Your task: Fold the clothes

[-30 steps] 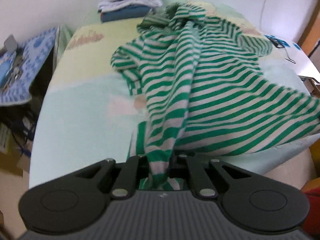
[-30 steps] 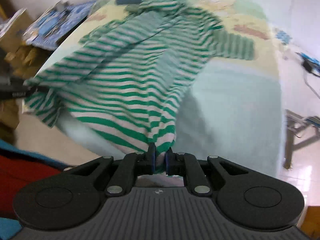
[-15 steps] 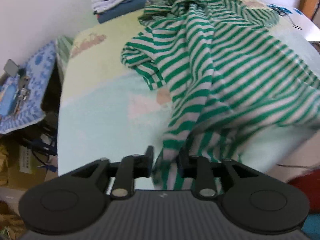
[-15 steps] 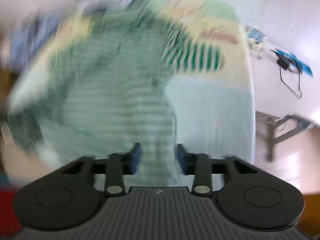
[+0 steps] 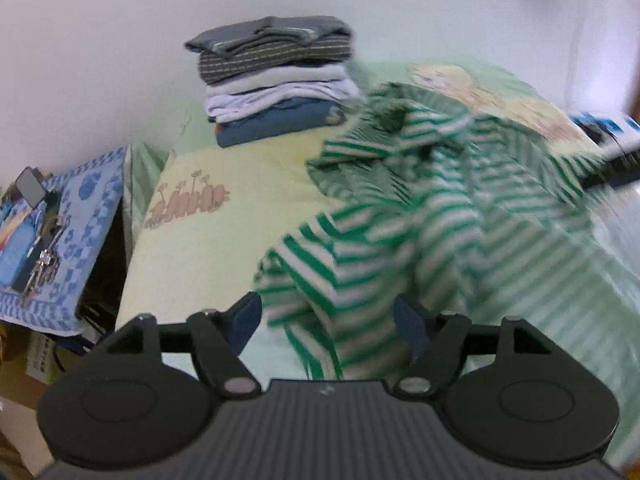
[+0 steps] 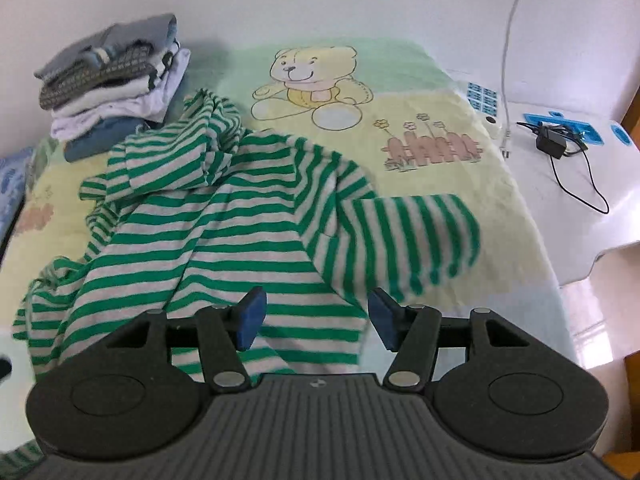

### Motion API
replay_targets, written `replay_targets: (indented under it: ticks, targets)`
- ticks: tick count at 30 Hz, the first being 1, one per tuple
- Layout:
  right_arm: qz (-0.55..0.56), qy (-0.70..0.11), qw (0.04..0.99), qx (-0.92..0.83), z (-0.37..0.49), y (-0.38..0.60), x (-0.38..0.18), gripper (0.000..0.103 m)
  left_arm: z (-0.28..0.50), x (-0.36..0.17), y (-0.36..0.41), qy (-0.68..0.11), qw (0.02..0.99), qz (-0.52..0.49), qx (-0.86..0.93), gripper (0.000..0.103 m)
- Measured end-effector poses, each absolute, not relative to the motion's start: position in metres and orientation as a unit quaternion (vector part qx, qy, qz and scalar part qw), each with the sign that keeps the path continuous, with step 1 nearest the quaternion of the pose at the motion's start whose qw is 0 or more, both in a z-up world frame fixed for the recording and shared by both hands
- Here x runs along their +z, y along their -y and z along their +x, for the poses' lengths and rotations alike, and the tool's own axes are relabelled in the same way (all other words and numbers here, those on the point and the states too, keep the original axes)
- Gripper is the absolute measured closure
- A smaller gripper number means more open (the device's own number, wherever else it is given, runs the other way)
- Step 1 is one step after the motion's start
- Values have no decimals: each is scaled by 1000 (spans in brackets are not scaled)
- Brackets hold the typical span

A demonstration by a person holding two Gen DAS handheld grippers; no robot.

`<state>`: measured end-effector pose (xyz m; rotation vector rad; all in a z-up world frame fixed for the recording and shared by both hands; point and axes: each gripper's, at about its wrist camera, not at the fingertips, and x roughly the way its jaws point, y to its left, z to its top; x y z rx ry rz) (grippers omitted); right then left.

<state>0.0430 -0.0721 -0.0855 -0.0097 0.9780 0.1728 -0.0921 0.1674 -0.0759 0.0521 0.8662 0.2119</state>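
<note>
A green-and-white striped shirt (image 6: 224, 232) lies crumpled on the bed's cartoon sheet (image 6: 400, 92), one sleeve (image 6: 412, 236) flung out to the right. The same striped shirt (image 5: 420, 220) is blurred in the left wrist view. My left gripper (image 5: 328, 320) hangs over the shirt's near edge with its jaws opening; striped cloth lies loosely between them, and the pads (image 5: 244, 322) do not press on it. My right gripper (image 6: 314, 316) stands over the shirt's lower body, jaws opening, cloth beneath the gap but free of the blue pads (image 6: 252, 312).
A stack of folded clothes (image 5: 276, 84) stands at the back left against the white wall. Left of the bed, a blue patterned cloth (image 5: 60, 240) holds keys. On the right a white table (image 6: 568, 184) carries a charger and cable. The bear print area of the sheet is bare.
Both grippers let go of the shirt's hem and their jaws spread wide. The shirt dropped onto the bed, and both views swung up and forward over it.
</note>
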Motion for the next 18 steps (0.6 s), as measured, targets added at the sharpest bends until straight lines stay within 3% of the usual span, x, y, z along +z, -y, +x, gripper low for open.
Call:
replay_targets:
  ticks: [4, 10, 11, 18]
  targets:
    - [-15, -481, 875, 60, 52, 54, -96, 44, -54, -104, -194, -429, 895, 10, 120, 16]
    - [-37, -486, 873, 28, 67, 39, -112, 44, -15, -138, -214, -465, 881, -4, 83, 17]
    - [-34, -487, 872, 21, 70, 39, -114, 44, -13, -141, -212, -465, 882, 0, 72, 27]
    - [-24, -489, 872, -4, 79, 36, -128, 50, -1, -141, -207, -456, 890, 5, 26, 65]
